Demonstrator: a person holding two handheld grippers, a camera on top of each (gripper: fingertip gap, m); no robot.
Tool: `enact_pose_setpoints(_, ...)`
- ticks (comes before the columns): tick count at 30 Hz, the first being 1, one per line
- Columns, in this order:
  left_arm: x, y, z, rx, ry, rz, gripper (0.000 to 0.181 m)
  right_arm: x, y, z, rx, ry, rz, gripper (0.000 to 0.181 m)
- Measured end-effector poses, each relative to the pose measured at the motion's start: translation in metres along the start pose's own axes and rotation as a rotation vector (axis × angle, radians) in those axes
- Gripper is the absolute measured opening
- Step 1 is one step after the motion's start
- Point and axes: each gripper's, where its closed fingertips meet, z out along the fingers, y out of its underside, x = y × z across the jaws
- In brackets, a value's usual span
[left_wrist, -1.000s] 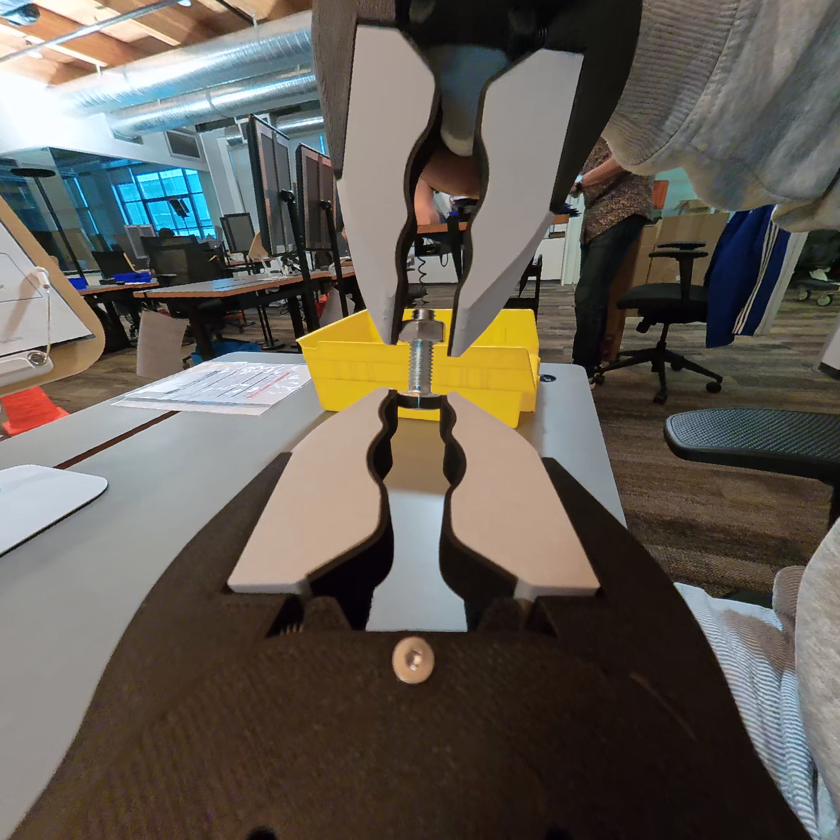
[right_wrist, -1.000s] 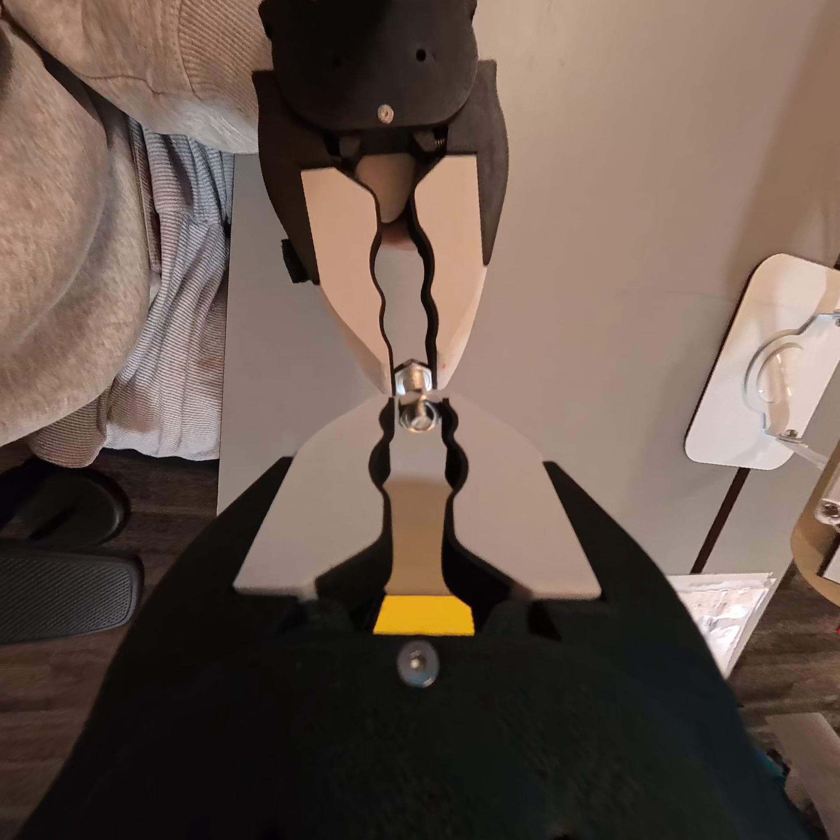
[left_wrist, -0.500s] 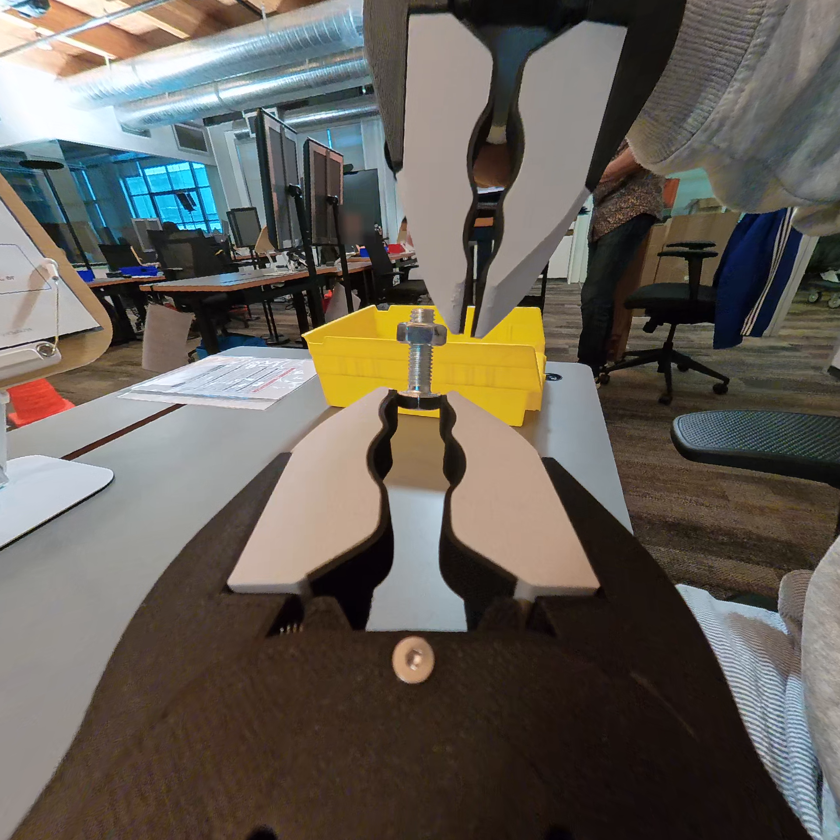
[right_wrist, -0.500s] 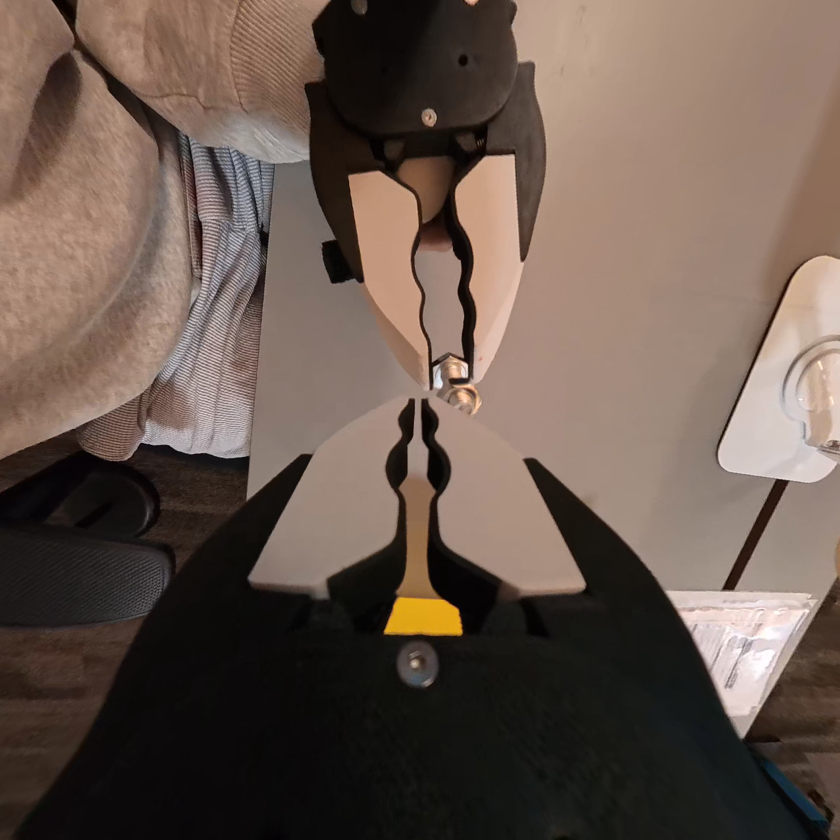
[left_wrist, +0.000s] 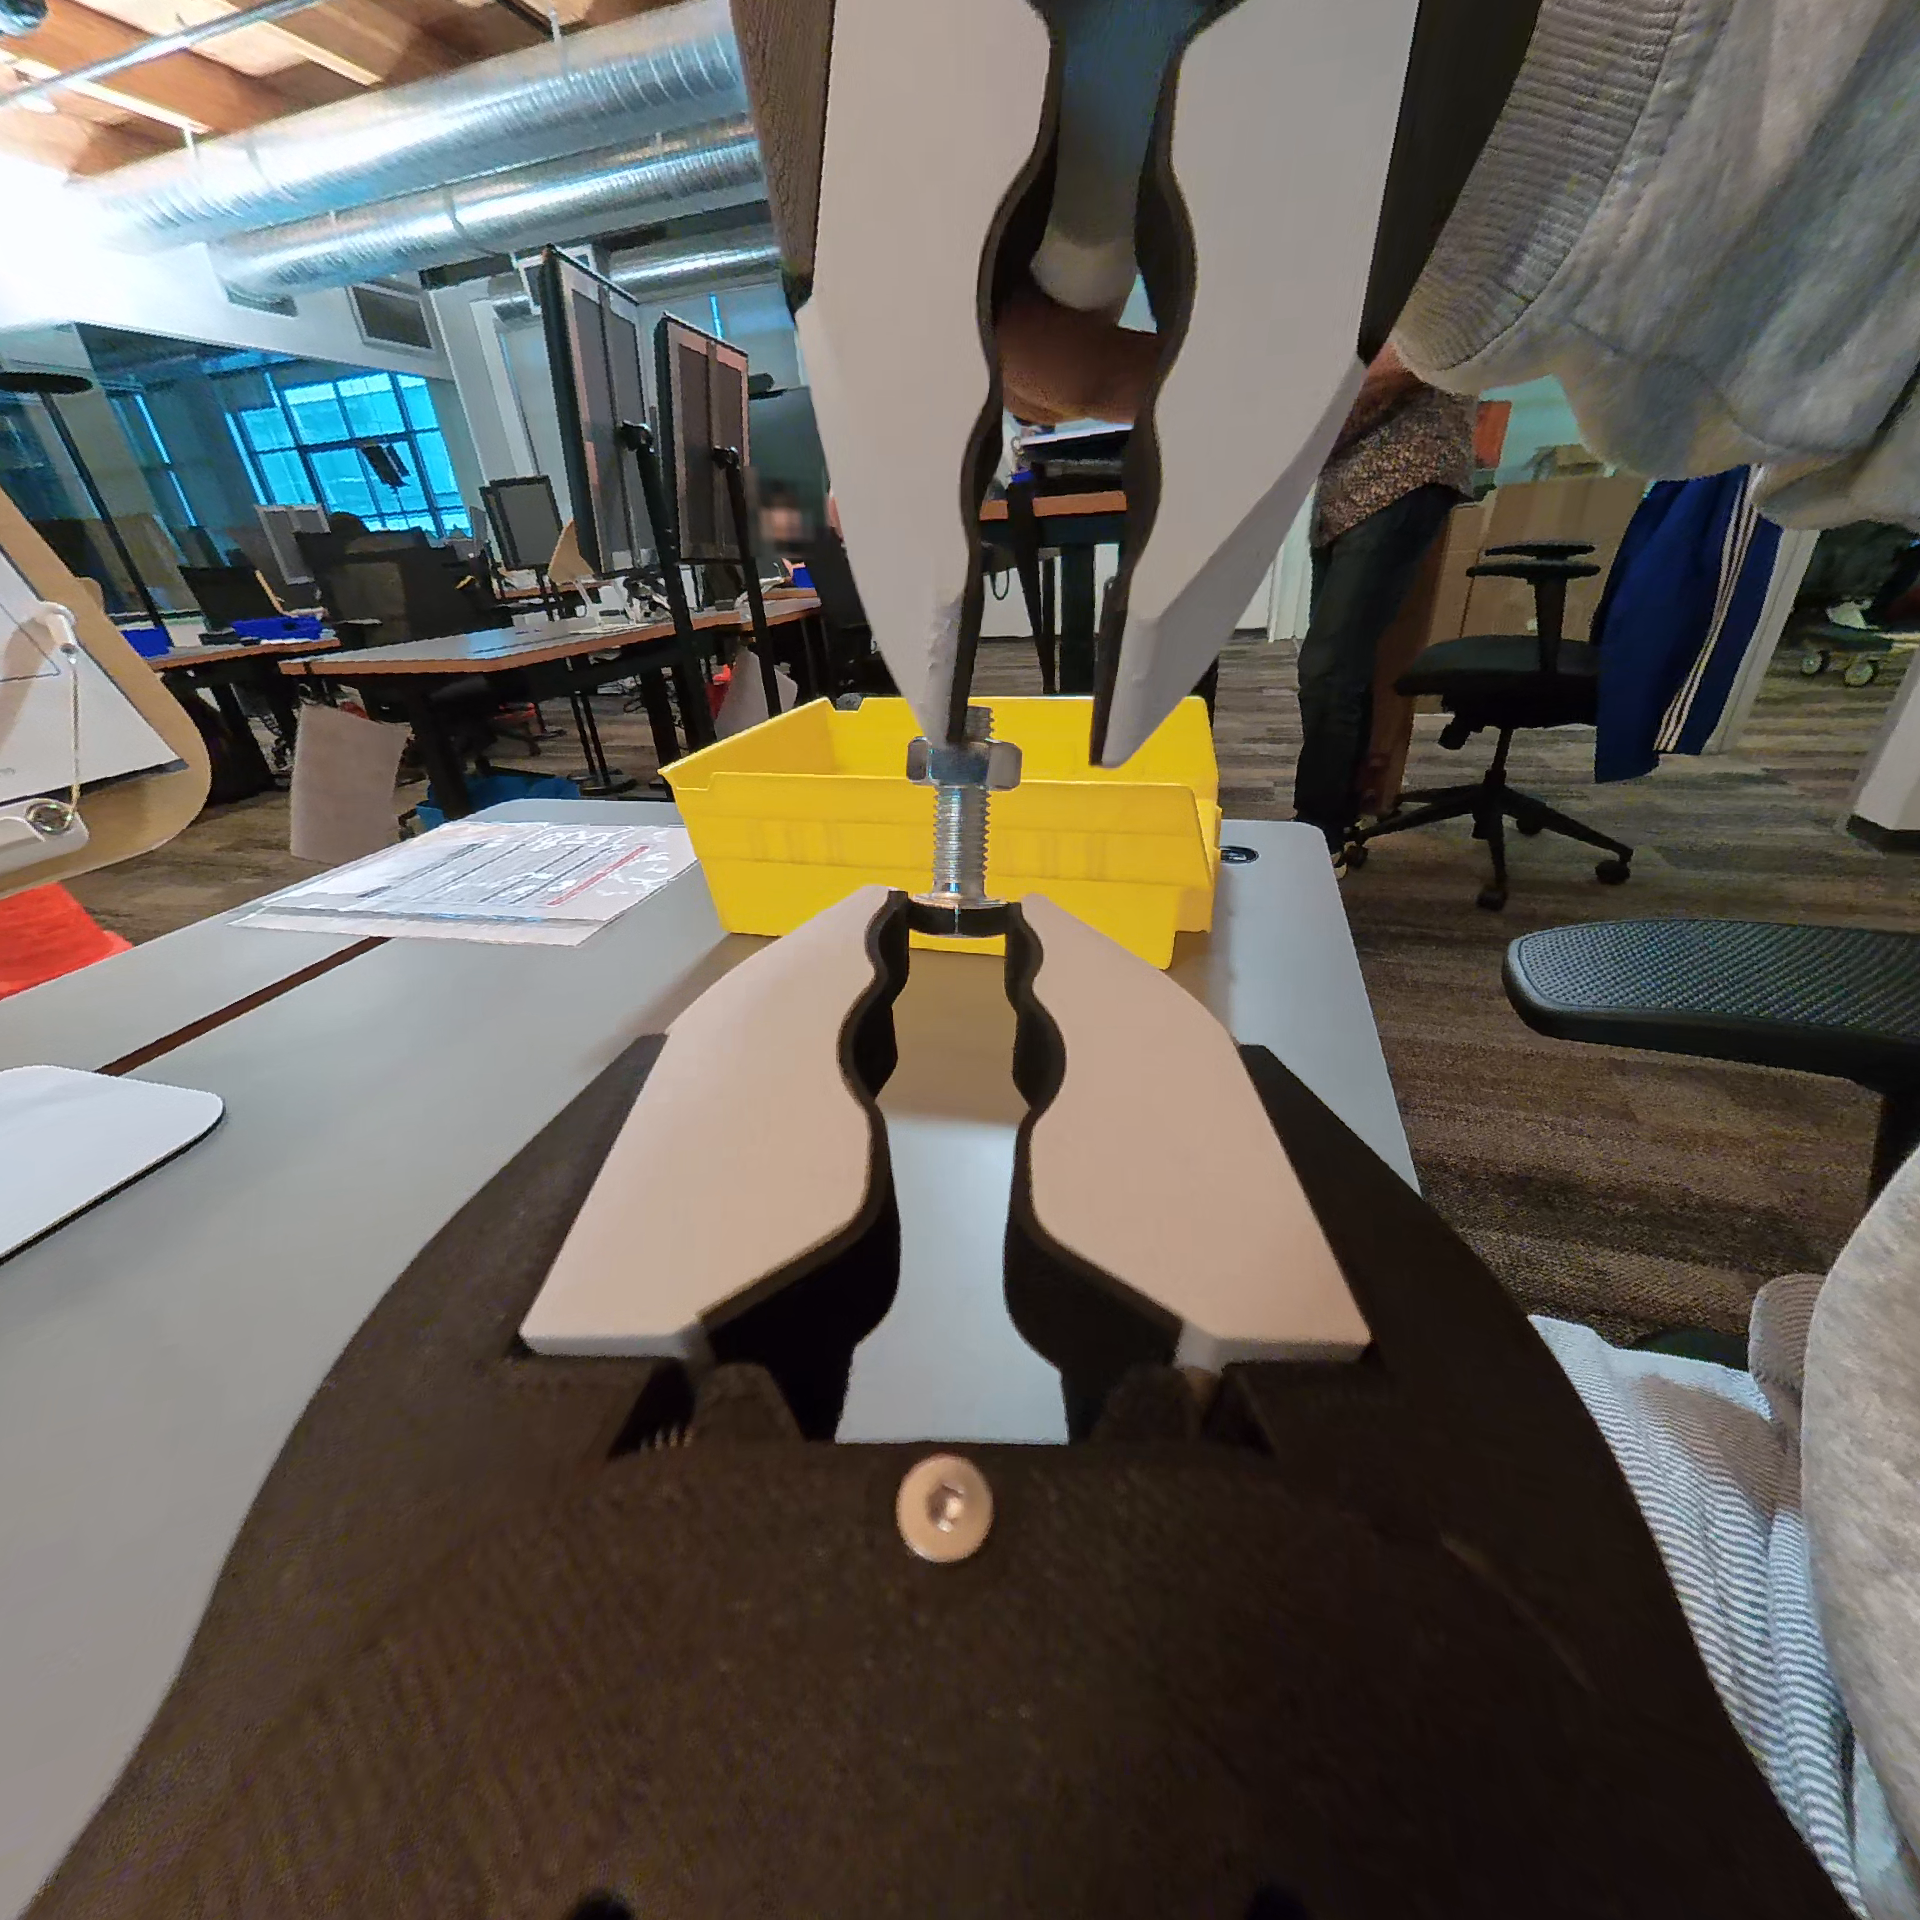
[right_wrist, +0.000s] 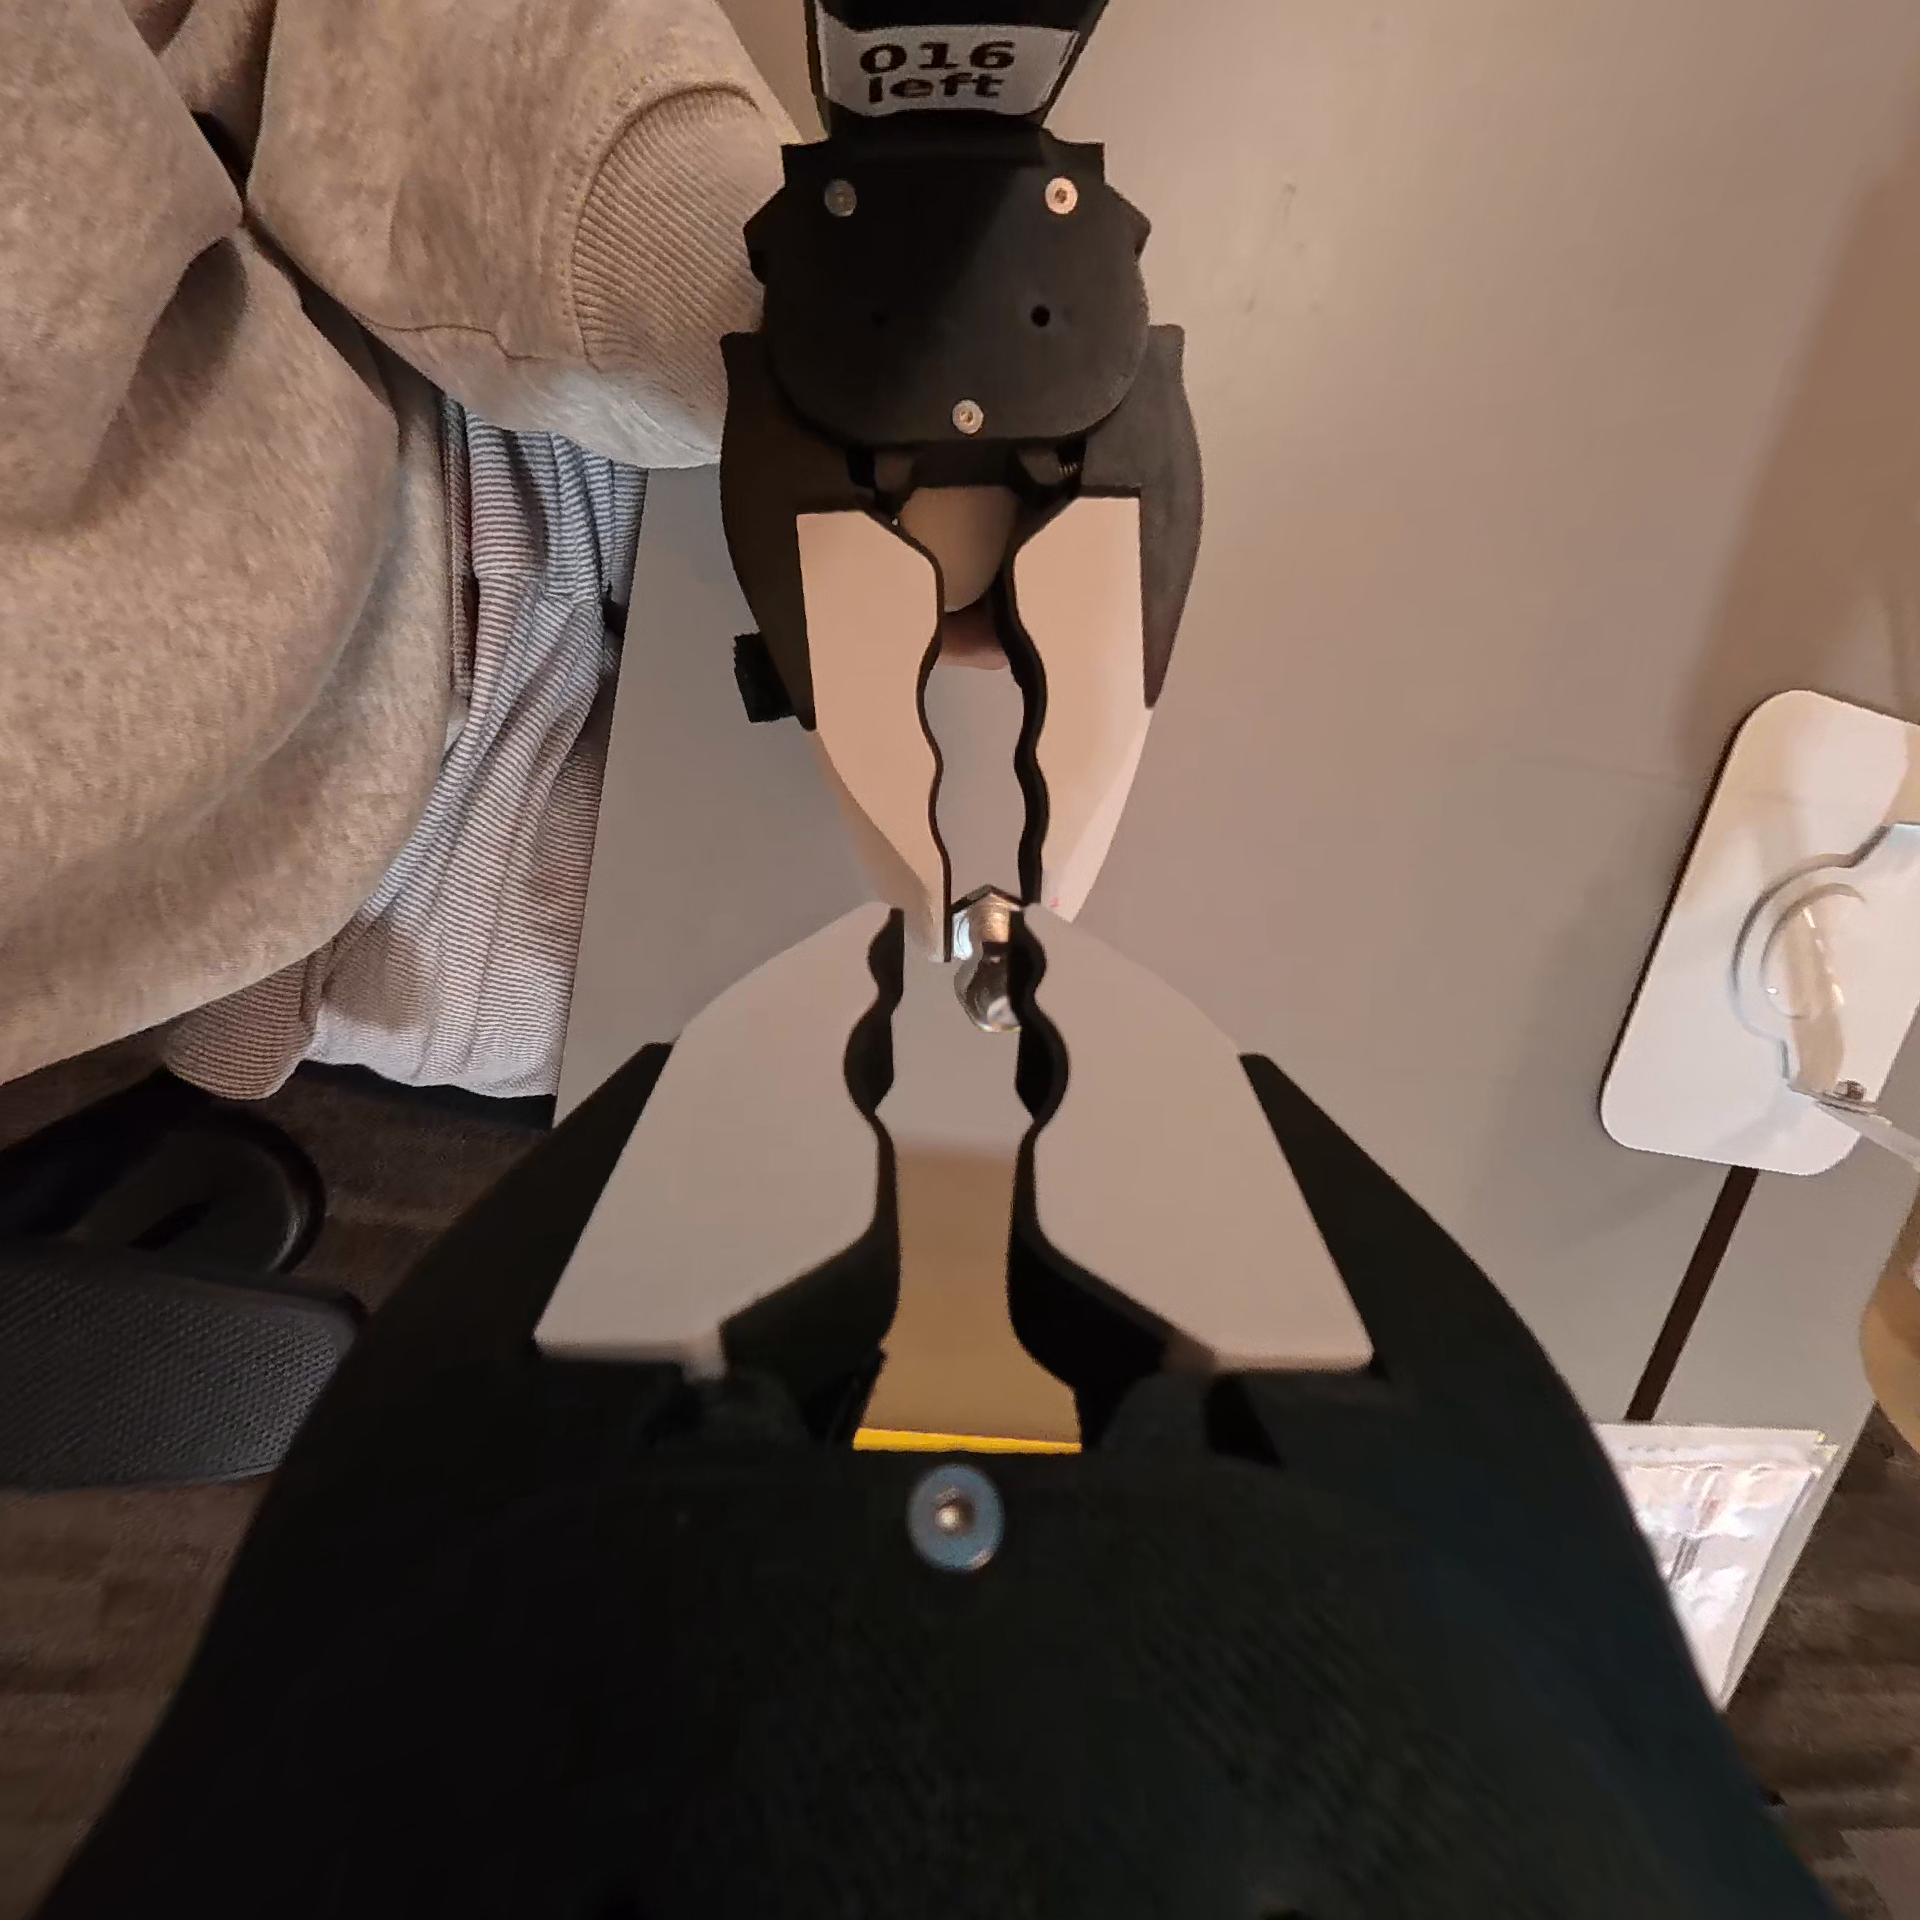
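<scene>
The bolt (left_wrist: 961, 831) is pinched upright by its head in the left gripper (left_wrist: 958, 914); the right gripper (left_wrist: 1023, 743), fingers spread, straddles the nut (left_wrist: 963, 767) from above

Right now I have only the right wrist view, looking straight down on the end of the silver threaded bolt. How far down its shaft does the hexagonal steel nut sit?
Observer: The hexagonal steel nut sits near the top of the silver threaded bolt. Bare thread runs below it to the left gripper, which is shut on the bolt's head.
Operator: Are the right gripper's tips at nut height?
Observer: Yes. The right gripper is open. One fingertip touches the nut and the other stands apart.
Operator: What lies beyond the bolt?
Observer: An open yellow plastic bin on the grey table.
</scene>
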Motion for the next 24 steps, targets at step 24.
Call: enact_pose_setpoints(24,-0.004,0.000,0.000,0.003,-0.021,-0.007,0.019,-0.006,0.012,-0.007,-0.047,-0.042,0.079,0.013)
